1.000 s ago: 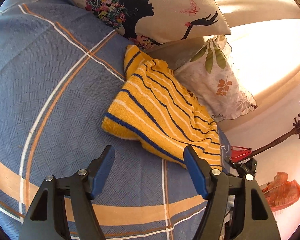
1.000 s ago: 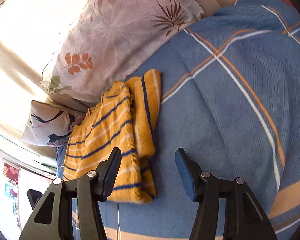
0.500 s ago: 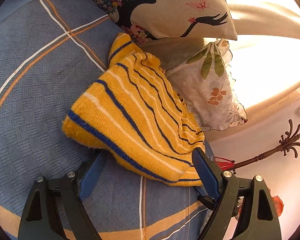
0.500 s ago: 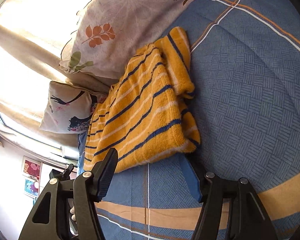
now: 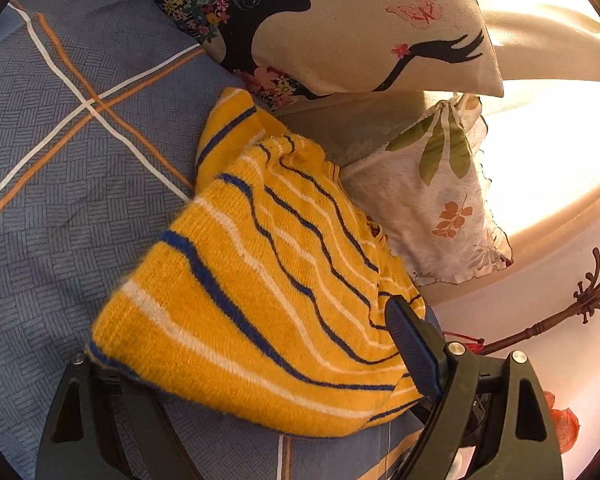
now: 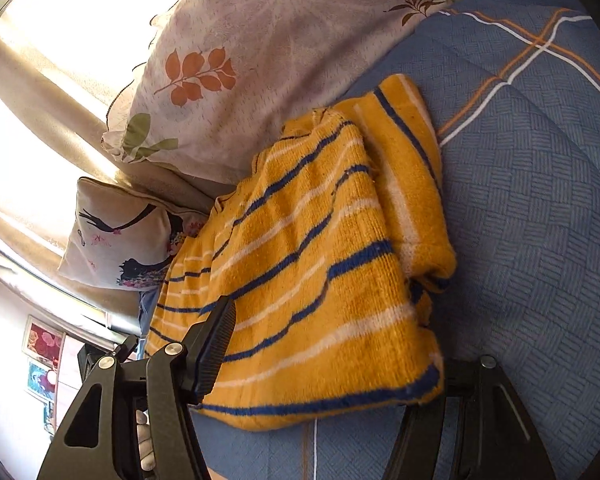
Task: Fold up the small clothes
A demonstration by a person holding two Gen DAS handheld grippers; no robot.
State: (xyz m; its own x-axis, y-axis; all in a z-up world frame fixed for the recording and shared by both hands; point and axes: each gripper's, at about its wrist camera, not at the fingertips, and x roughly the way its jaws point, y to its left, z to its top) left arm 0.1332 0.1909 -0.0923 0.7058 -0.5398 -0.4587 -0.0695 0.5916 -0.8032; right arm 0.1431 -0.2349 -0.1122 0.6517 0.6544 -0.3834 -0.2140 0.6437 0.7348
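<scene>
A small yellow knitted sweater (image 5: 260, 280) with blue and white stripes lies partly folded on the blue checked bedspread (image 5: 60, 160). My left gripper (image 5: 260, 364) is open, its jaws wide apart around the sweater's near hem; one finger (image 5: 412, 344) shows above the cloth, the other is hidden beneath it. In the right wrist view the sweater (image 6: 312, 280) fills the middle. My right gripper (image 6: 332, 360) is open around the hem, with one finger (image 6: 216, 340) on top and the other hidden under the cloth.
Two cushions lean behind the sweater: one with a woman's silhouette (image 5: 340, 20), one with a leaf print (image 6: 280, 40). The bedspread (image 6: 540, 200) stretches to the side. A brown coat stand (image 5: 572, 312) stands off the bed by the wall.
Both grippers moved forward to the sweater. Their jaws went from in front of the hem to straddling it, one finger of each slipping beneath the cloth.
</scene>
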